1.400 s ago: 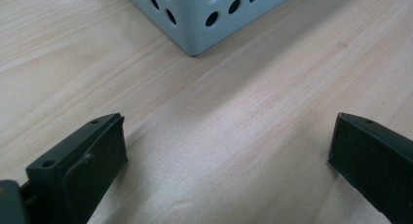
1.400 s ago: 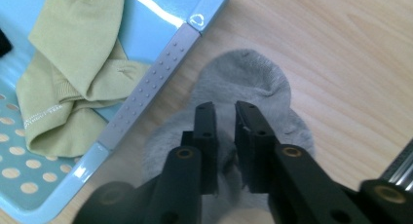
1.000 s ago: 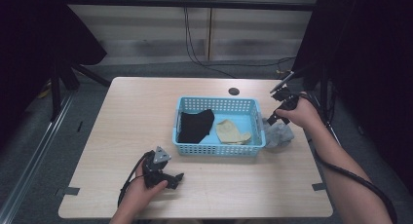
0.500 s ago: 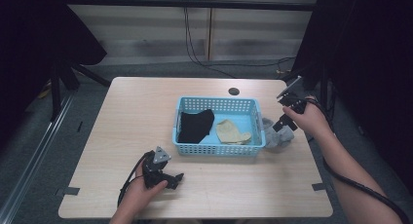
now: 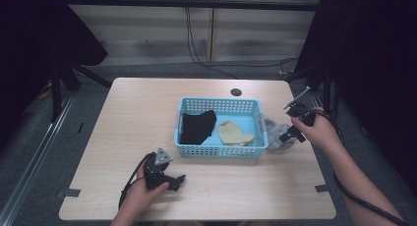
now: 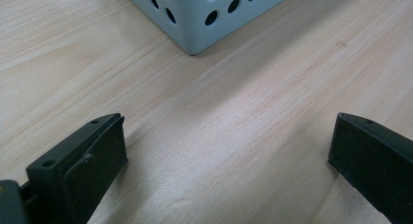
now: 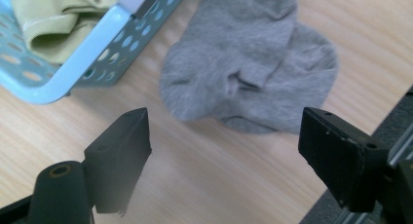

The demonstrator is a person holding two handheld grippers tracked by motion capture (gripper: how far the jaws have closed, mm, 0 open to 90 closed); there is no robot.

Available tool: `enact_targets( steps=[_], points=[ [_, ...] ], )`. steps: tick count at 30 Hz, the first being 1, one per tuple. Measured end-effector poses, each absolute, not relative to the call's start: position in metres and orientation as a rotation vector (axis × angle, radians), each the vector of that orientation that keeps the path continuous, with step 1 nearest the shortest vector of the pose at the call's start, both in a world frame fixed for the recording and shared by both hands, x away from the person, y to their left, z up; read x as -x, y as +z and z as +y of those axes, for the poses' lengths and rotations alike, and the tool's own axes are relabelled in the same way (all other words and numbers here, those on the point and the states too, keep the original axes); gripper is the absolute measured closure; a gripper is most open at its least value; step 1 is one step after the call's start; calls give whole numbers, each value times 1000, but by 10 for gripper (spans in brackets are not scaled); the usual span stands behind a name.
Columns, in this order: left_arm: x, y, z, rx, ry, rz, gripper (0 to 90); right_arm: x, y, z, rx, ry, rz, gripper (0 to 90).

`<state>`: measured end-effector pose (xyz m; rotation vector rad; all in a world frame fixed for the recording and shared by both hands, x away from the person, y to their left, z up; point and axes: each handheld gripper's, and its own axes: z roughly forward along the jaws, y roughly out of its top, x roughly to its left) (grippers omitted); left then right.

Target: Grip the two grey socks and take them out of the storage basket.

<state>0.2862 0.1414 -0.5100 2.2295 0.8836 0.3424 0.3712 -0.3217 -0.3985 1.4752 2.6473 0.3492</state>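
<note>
Black cloth (image 5: 197, 127) and tan cloth (image 5: 235, 133) lie in your basket (image 5: 219, 150); grey sock (image 7: 253, 63) waits outside. Right gripper (image 7: 224, 151) spread wide above it, left gripper (image 6: 226, 156) wide too, empty.

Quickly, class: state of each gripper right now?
Left gripper: open, holding nothing, over bare table.
Right gripper: open, empty, above the grey sock.

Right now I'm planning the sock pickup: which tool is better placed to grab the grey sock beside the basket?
Right. The right tool hangs open just short of the grey sock, beside the basket. The left tool sits open at the table's near edge, across the basket.
</note>
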Motion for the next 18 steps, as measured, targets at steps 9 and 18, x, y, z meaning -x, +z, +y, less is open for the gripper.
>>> enact_targets(
  steps=[9, 18],
  points=[
    [-286, -510, 142, -2232, 341, 884, 0, -344, -413, -315, -1454, 415, 2678, 190],
    [-286, -510, 142, -2231, 341, 884, 0, -318, -427, -298, -1393, 433, 2714, 190]
  ],
)
